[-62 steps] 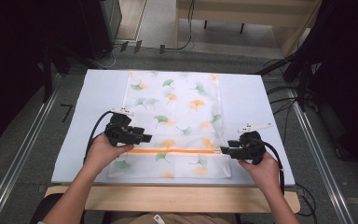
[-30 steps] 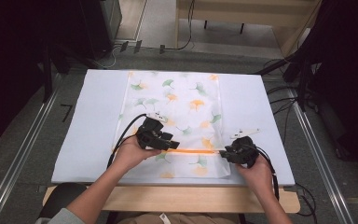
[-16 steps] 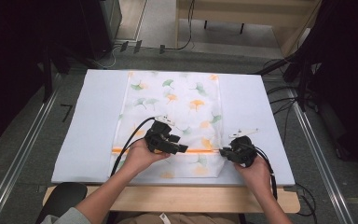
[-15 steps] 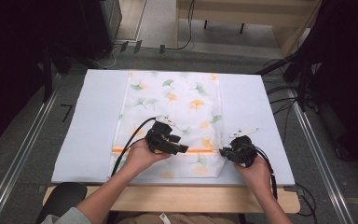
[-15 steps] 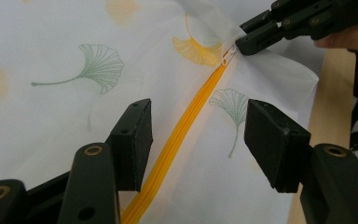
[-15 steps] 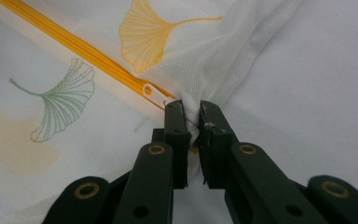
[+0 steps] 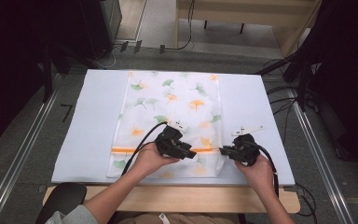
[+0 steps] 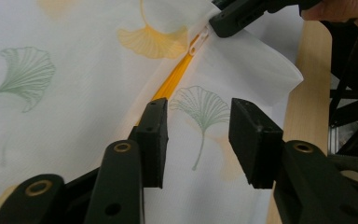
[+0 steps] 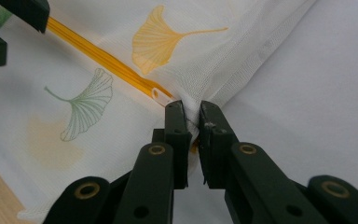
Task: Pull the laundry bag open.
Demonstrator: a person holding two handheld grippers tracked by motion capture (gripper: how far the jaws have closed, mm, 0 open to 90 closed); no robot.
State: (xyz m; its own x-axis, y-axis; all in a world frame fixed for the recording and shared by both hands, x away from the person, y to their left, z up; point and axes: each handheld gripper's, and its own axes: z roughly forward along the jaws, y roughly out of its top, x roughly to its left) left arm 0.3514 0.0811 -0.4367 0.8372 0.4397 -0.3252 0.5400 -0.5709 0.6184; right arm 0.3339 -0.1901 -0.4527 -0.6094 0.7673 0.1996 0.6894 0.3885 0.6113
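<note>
A white mesh bag [image 7: 170, 122] w/ ginkgo-leaf print is laid flat on the white mat [image 7: 88, 126] covering the tabletop, near the person's edge. An orange zipper [image 7: 130, 150] is seen running across the bag's near part, approx. parallel to the front edge.

Right gripper [image 7: 224, 151]: held at the bag's right edge, at the zipper's end. In the right gripper view its jaws are seen pressed together on a pinch of the bag's seam fabric [image 9: 192, 122], just beside the white zipper end piece [image 9: 161, 95]; fabric is bunched up btwn the pads. The orange zipper [image 9: 98, 56] is seen running off to the upper left.

Left gripper [image 7: 192, 154]: held over the bag's middle, on the zipper line, near the right gripper but apart from it. In the left gripper view its jaws are seen standing apart, nothing btwn them; the zipper [image 8: 172, 81] passes just beside the left pad, and a green leaf print [image 8: 203, 105] lies in the gap. Whether the pads touch the fabric cannot be told. Farther off in that view the other gripper's jaws are seen at the white zipper pull [image 8: 199, 41], w/ the bag's corner [image 8: 279, 77] lifted slightly over the wooden tabletop edge [image 8: 307, 74].
</note>
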